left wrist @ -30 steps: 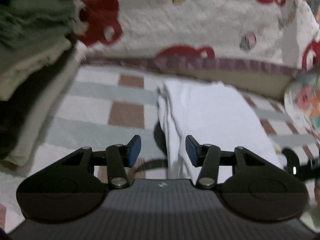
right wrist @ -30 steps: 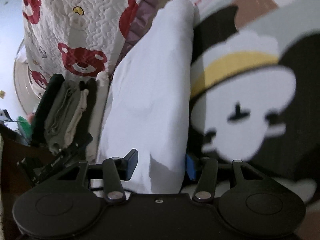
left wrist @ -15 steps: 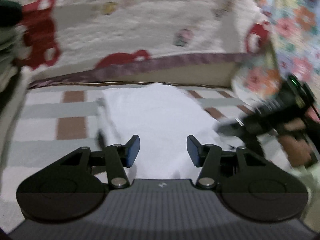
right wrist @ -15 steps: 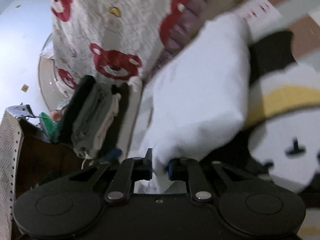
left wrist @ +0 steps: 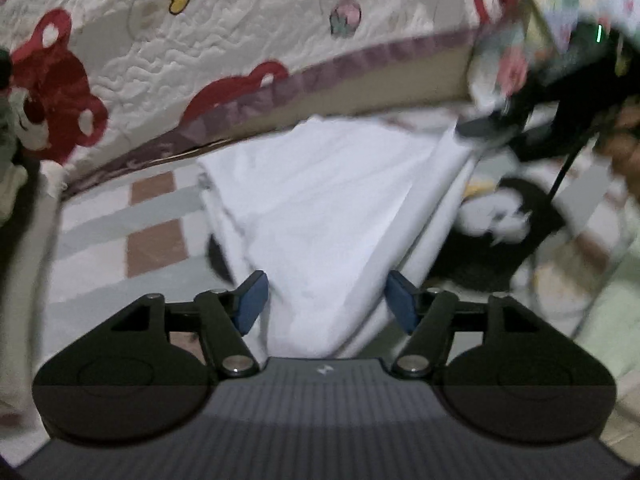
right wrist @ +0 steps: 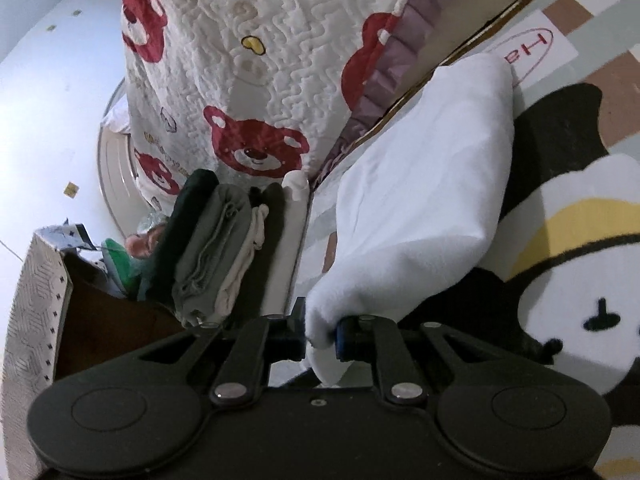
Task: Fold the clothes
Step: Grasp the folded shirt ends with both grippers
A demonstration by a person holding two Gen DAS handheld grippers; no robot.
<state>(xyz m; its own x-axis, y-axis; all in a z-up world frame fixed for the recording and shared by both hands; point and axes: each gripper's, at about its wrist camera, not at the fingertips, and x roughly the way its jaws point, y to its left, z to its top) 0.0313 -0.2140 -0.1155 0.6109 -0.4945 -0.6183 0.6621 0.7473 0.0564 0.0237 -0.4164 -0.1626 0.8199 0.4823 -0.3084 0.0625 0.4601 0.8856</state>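
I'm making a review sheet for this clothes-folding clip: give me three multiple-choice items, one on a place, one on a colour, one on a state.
1. Where does the stack of folded clothes stand?
A. beside the bear-print quilt
B. on the panda rug
C. inside a drawer

2. What colour is the garment being handled?
A. green
B. white
C. red

3. What is the right gripper doing?
A. hanging open over the floor
B. clamped on the garment's corner
C. holding a hanger

Answers: 1 A, the stack leans against the quilt. 2 B, its cloth is plain white. 3 B, both pads pinch a white fold.
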